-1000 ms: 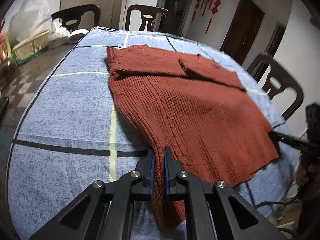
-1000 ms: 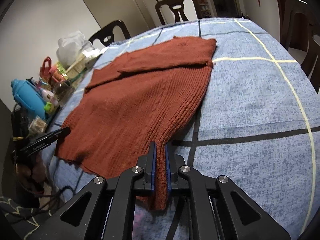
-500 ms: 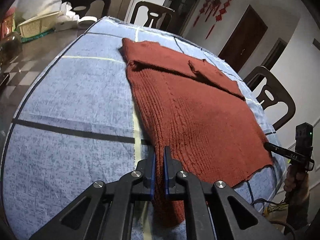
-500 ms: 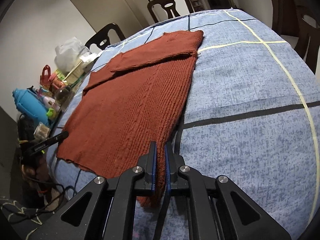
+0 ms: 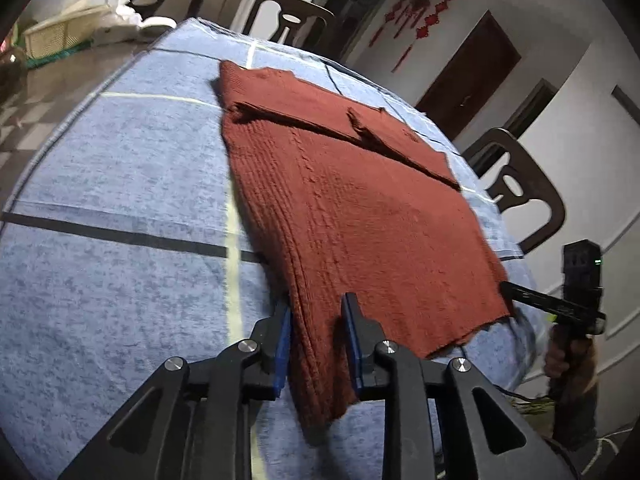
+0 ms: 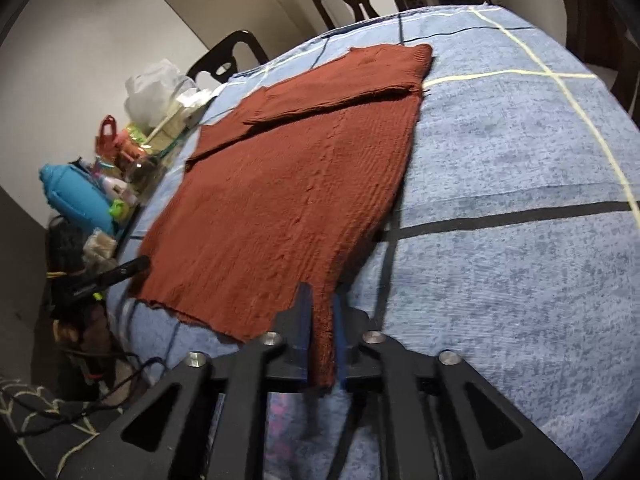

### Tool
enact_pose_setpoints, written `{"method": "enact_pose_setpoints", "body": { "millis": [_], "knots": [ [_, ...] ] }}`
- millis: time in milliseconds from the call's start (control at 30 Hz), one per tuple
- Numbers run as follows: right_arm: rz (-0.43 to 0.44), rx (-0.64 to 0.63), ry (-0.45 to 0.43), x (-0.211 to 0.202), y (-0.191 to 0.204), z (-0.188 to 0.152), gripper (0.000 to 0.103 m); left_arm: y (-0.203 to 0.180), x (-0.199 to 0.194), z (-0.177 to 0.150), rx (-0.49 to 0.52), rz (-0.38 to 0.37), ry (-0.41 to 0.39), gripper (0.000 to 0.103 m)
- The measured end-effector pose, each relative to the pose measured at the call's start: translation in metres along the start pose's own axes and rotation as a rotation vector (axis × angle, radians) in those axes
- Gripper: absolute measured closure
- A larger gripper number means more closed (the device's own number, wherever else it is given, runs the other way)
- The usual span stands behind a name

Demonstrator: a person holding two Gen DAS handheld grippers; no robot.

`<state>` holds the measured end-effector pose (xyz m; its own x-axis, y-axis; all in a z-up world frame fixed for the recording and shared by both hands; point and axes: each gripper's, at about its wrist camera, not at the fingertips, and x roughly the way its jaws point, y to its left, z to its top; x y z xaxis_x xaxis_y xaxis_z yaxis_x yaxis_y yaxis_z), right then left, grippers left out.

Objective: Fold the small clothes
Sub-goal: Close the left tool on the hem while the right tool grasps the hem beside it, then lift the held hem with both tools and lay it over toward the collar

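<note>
A rust-red knitted sweater (image 5: 352,208) lies flat on the blue checked tablecloth (image 5: 120,280), its sleeves folded across the far end. My left gripper (image 5: 317,304) is at the sweater's near left corner. Its jaws are opening, and the corner lies loose between the blue pads. In the right wrist view the same sweater (image 6: 296,184) spreads leftward, and my right gripper (image 6: 320,300) is shut on its near right corner, a strip of knit pinched between the pads. Each gripper shows in the other's view at the table edge: the right gripper (image 5: 560,304), the left gripper (image 6: 116,274).
Dark chairs (image 5: 516,192) stand around the table. A basket (image 5: 56,36) and white bags sit at the far left. Bottles, a blue bag (image 6: 80,196) and other clutter crowd the side beyond the sweater's left edge. Cables (image 6: 92,364) lie on the floor below.
The left jaws have parted from the sweater corner they pinched. The sweater has settled flatter on the cloth. The right gripper keeps its grip.
</note>
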<state>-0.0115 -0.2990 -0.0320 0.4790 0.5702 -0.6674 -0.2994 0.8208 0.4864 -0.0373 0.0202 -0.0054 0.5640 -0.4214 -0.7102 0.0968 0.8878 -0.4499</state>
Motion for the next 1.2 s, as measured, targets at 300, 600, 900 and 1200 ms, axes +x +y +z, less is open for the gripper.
{"method": "enact_pose_setpoints", "body": {
  "millis": [300,600,900,1200],
  "knots": [
    [0.057,0.033,-0.102,-0.026,-0.004,0.008,0.096,0.011,-0.034,0.015,-0.036,-0.025,-0.151,0.093],
    [0.093,0.006,-0.189,-0.03,0.002,0.076,0.096,0.002,-0.039,0.073,-0.002,-0.03,-0.238,0.093],
    [0.091,0.063,-0.164,0.019,-0.024,0.169,0.096,0.015,0.018,0.166,-0.011,0.016,-0.207,0.093],
    [0.132,0.184,-0.015,0.084,-0.061,0.185,0.09,0.061,0.101,0.197,-0.124,0.065,-0.031,0.093]
  ]
}}
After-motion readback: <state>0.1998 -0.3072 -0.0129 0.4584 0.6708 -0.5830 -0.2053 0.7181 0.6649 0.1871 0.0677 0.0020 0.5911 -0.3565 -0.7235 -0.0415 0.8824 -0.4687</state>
